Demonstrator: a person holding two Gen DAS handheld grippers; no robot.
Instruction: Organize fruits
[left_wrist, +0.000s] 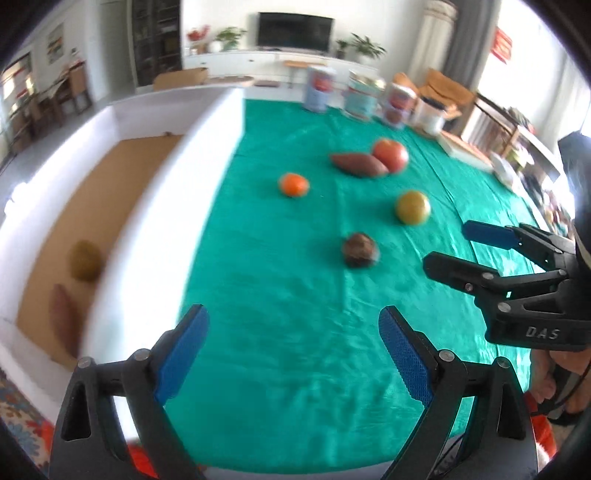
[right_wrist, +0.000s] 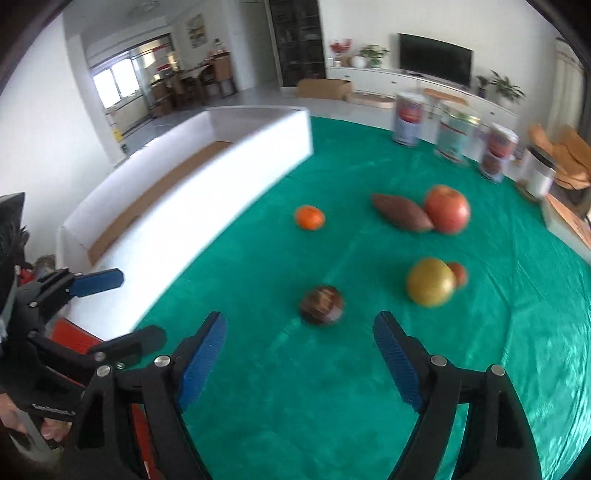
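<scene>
A white box (right_wrist: 207, 192) stands at the left of the green-covered surface (left_wrist: 295, 332), holding 2 fruits. On the cloth lie 5 fruits: an apple (right_wrist: 447, 209), a yellow fruit (right_wrist: 430, 282), an orange (right_wrist: 309, 217). Left tongs (left_wrist: 293, 334) and right tongs (right_wrist: 300, 341) gape apart, empty.

Landmark: I take the tablecloth (right_wrist: 332, 387) as my reference; everything sits on it.
Box: the open box (right_wrist: 207, 206) runs along its left edge.
In the box: a sweet potato (left_wrist: 64, 317) at the near end, a round fruit (left_wrist: 85, 259) just behind it.
Middle: a tangerine (right_wrist: 309, 217) lies right of the box.
Farther right: a second sweet potato (right_wrist: 400, 212) touches an apple (right_wrist: 447, 209) on its right.
Nearer me: a dark round fruit (right_wrist: 322, 304), and right of it a pear-like fruit (right_wrist: 430, 282) with a small fruit (right_wrist: 460, 273) right behind.
Far edge: cans (right_wrist: 452, 136) in a row.
</scene>
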